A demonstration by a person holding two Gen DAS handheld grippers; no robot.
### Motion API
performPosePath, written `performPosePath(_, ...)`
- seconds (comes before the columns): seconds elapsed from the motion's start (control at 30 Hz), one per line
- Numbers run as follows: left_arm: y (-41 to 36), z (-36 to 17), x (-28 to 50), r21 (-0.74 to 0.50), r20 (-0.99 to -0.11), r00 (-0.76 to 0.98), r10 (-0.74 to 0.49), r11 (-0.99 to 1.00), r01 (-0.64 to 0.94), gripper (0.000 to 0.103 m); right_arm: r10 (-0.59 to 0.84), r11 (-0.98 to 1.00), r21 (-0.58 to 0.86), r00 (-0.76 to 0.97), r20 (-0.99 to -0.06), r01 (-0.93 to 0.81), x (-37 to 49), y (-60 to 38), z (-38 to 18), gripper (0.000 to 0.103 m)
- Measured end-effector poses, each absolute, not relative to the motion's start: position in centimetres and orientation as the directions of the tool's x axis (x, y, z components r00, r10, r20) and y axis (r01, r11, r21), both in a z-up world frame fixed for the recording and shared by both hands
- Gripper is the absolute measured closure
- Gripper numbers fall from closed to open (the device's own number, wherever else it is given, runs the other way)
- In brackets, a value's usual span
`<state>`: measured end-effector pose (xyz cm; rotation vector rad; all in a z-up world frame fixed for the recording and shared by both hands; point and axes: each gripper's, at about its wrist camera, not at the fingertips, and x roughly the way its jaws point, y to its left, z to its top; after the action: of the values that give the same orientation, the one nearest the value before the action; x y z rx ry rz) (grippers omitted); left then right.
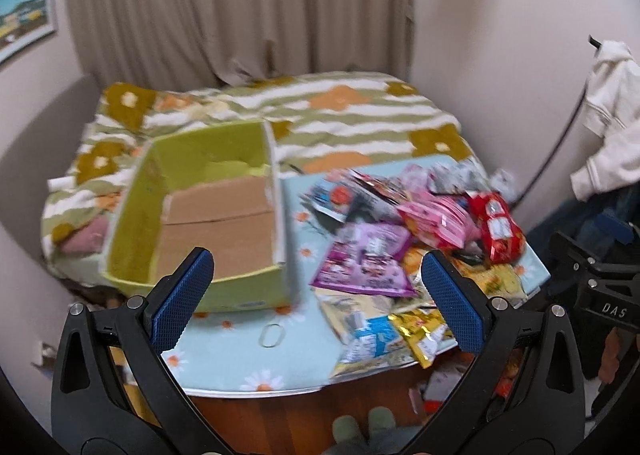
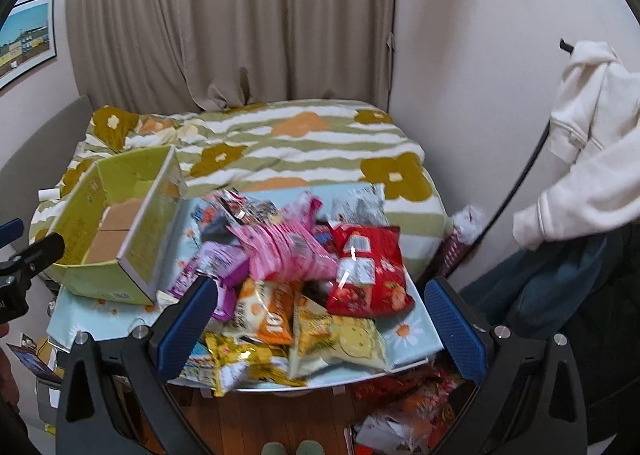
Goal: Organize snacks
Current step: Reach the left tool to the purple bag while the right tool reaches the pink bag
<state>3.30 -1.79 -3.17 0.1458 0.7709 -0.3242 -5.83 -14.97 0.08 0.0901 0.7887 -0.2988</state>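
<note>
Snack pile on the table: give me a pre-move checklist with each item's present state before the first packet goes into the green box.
1. Left hand-held gripper open and holding nothing: ok.
2. Right hand-held gripper open and holding nothing: ok.
3. Green box open on top, cardboard floor bare: ok.
4. Box fully on the table: cannot tell; its far end looks to overhang toward the bed.
5. Snack pile sorted: not ok, packets overlap.
6. Red packet on top of the pile, free to grasp: ok.
</note>
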Motion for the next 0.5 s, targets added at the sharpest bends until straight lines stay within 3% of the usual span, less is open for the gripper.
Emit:
performPosePath(0.27,-7.0,-8.8,6.9,-0.001,-0.805,0.524,-0.278,0.884,0.467,0.000,-0.136,0.984,-0.026,0.653,-0.745,0.175,-3.8,-17.0,-2.2,0.000)
performPosePath(0.5,-10.2,-13.0,10.8,0.005,-0.865,0.442,-0.240,0.875,0.484,0.000,0.052,0.998,0.013,0.630,-0.775,-0.066,2.3,-18.5,-4.7,0.000)
